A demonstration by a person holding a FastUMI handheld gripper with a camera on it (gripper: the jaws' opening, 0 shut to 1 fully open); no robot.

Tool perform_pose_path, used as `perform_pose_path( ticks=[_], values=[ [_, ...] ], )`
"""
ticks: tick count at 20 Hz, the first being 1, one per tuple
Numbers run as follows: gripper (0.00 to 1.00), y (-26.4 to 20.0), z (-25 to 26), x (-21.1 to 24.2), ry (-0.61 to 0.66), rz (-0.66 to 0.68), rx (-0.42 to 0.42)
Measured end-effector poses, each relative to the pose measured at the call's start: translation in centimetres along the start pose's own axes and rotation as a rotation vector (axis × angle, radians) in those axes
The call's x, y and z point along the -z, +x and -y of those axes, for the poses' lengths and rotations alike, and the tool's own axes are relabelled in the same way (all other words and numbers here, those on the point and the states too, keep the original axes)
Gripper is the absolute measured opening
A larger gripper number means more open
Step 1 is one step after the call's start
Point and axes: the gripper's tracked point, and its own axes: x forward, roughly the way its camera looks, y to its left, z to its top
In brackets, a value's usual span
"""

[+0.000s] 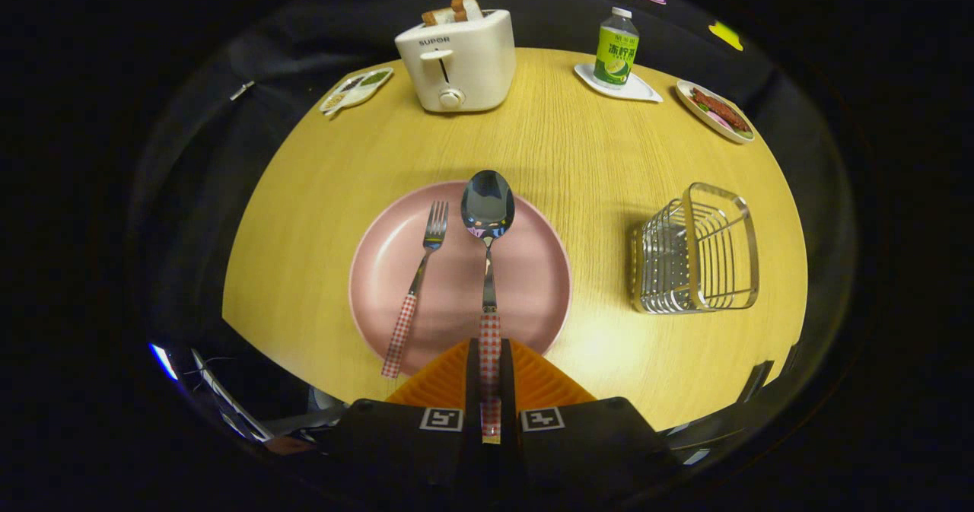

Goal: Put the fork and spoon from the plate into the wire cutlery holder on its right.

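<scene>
My gripper (489,348) is shut on the spoon (488,215), both orange fingers (449,379) pressing its red-checked handle. The spoon points straight ahead, its shiny bowl held above the far rim of the pink plate (533,284). The fork (417,280), with the same red-checked handle, lies on the plate just left of the spoon, its handle end overhanging the near rim. The wire cutlery holder (696,249) stands on the wooden table to the right of the plate, empty as far as I can see.
At the table's far side stand a white toaster (456,59) with bread in it, a small dish (356,90) to its left, a green bottle (616,48) on a white coaster, and a plate of food (717,110) at far right.
</scene>
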Motion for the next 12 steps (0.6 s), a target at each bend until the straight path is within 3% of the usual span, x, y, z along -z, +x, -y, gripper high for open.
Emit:
perform_pose_path(
  ticks=[4, 8, 12],
  values=[
    [0.13, -6.0, 2.4, -0.3, -0.073, -0.045, -0.058],
    [0.13, -10.7, 7.8, -0.2, -0.144, -0.132, -0.024],
    [0.13, -12.4, 13.0, 0.8, -0.180, -0.266, 0.038]
  ],
)
